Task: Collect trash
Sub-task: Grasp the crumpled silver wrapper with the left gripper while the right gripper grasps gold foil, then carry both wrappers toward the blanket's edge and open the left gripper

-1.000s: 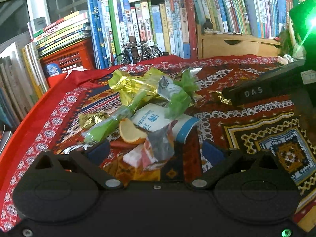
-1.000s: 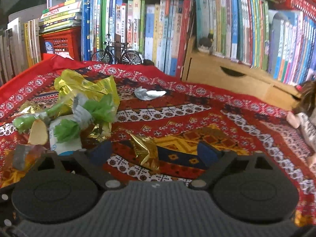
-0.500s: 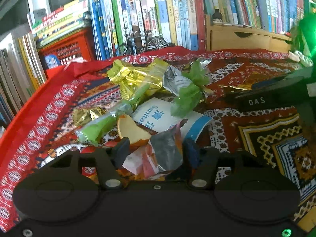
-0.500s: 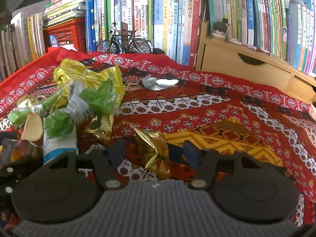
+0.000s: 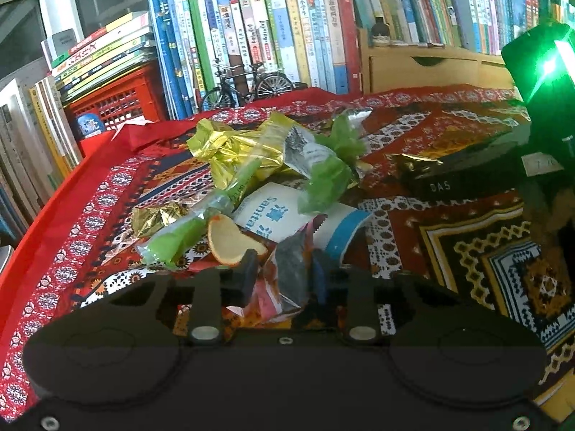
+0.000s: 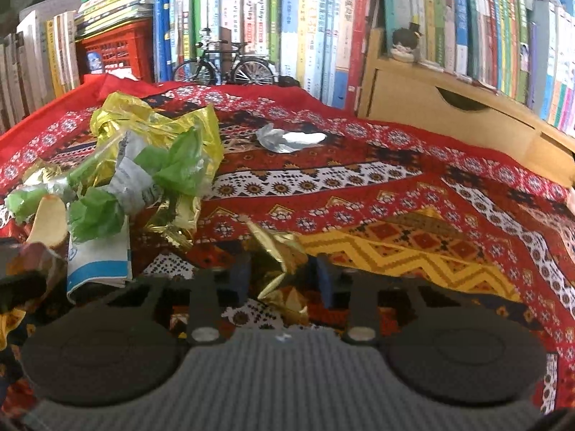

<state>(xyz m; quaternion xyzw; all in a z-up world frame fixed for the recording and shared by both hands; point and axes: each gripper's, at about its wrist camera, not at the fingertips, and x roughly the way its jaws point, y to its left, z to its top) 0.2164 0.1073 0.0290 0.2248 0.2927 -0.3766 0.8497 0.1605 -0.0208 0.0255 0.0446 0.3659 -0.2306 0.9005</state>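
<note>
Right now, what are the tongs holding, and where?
Left tongs pinch the grey-and-red wrapper mid-body; right tongs closing around the gold foil wrapper.

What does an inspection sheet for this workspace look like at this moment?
Surface: patterned red cloth.
Job's things: wrapper pile; silver scrap lying apart.
Clutter: orange peel among the wrappers.
Grippers: left gripper shut on grey-red wrapper; right gripper closing, gold foil between the jaws.
Cables: nothing seen.
Surroundings: books, model bicycle, red crate.
</note>
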